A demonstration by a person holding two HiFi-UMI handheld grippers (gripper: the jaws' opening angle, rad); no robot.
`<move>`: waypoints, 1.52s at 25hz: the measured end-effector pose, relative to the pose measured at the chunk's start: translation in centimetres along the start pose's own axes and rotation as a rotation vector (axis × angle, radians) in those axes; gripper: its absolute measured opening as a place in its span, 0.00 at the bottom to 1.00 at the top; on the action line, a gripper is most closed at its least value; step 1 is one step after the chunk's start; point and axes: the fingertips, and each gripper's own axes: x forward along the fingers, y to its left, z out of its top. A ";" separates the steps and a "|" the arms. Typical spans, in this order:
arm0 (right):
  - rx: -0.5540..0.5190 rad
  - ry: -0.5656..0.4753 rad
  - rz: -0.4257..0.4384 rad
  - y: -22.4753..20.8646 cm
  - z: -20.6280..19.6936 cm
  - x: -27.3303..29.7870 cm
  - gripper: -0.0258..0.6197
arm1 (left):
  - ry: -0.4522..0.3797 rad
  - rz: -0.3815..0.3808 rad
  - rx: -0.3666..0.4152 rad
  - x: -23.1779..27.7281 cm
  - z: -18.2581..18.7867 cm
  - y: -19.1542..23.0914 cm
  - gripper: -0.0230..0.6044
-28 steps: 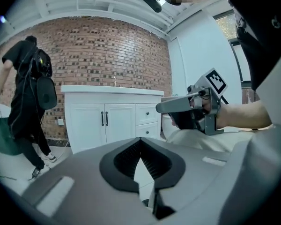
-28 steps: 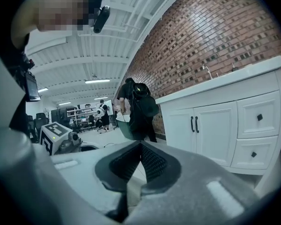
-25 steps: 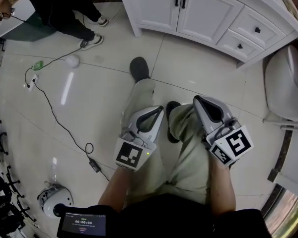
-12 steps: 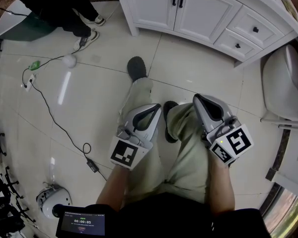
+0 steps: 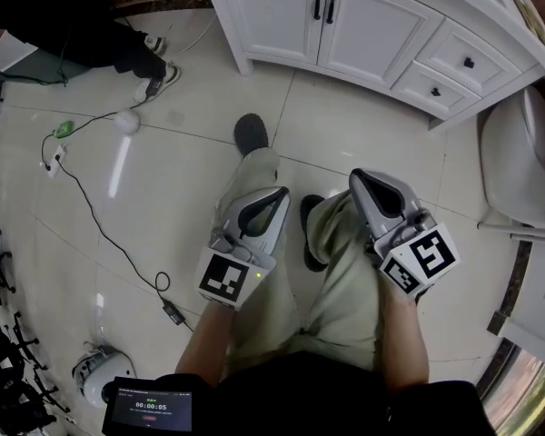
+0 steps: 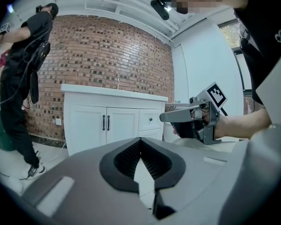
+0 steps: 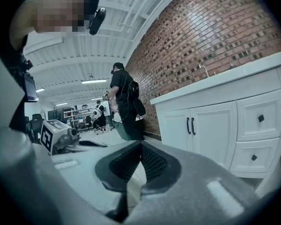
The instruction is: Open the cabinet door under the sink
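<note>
Head view: L tool (image 5: 280, 193), R tool (image 5: 357, 178) shut, empty.

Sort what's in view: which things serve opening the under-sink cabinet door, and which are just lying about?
Job: cabinet doors, their black handles, left gripper, right gripper.
Lying about: floor cable, white ball, small green object.

Two tongs (image 5: 283, 194) (image 5: 355, 179), two cabinet doors (image 5: 271, 7) (image 5: 374, 31), two drawers (image 5: 468, 61) (image 5: 433, 90), one white ball (image 5: 127, 122).
</note>
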 end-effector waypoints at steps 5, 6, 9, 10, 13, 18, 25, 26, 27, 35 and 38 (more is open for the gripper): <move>-0.001 0.005 -0.008 -1.7 0.9 3.1 0.03 | 0.004 -0.002 -0.003 1.8 0.9 3.1 0.06; -0.003 0.006 -0.010 -2.1 1.1 3.7 0.03 | 0.003 -0.002 -0.008 2.2 1.1 3.7 0.06; -0.007 0.007 -0.018 -3.4 1.7 5.5 0.03 | 0.000 -0.006 -0.020 3.3 1.9 5.7 0.06; -0.005 0.006 -0.021 -3.8 1.9 6.1 0.03 | 0.000 -0.008 -0.023 3.7 2.1 6.3 0.06; 0.015 0.036 -0.028 -4.9 1.7 7.8 0.03 | 0.008 -0.002 -0.038 4.7 2.5 8.3 0.06; -0.052 0.065 -0.074 -5.1 3.0 8.2 0.03 | -0.019 -0.025 -0.082 5.1 3.6 9.8 0.06; 0.039 -0.088 -0.049 -5.5 5.7 7.3 0.03 | 0.050 -0.045 0.016 7.0 2.9 10.2 0.06; 0.032 -0.077 -0.052 -5.6 5.8 7.9 0.03 | 0.051 -0.045 0.015 7.3 3.0 10.5 0.06; 0.019 -0.071 -0.057 -5.7 5.9 8.4 0.03 | 0.049 -0.048 0.006 7.5 3.2 10.9 0.06; -0.008 -0.077 -0.074 -6.9 6.3 12.4 0.03 | 0.052 -0.075 -0.038 9.6 4.2 14.3 0.06; 0.014 -0.058 -0.088 -8.5 5.2 14.4 0.03 | 0.053 -0.096 -0.048 10.7 4.5 15.3 0.06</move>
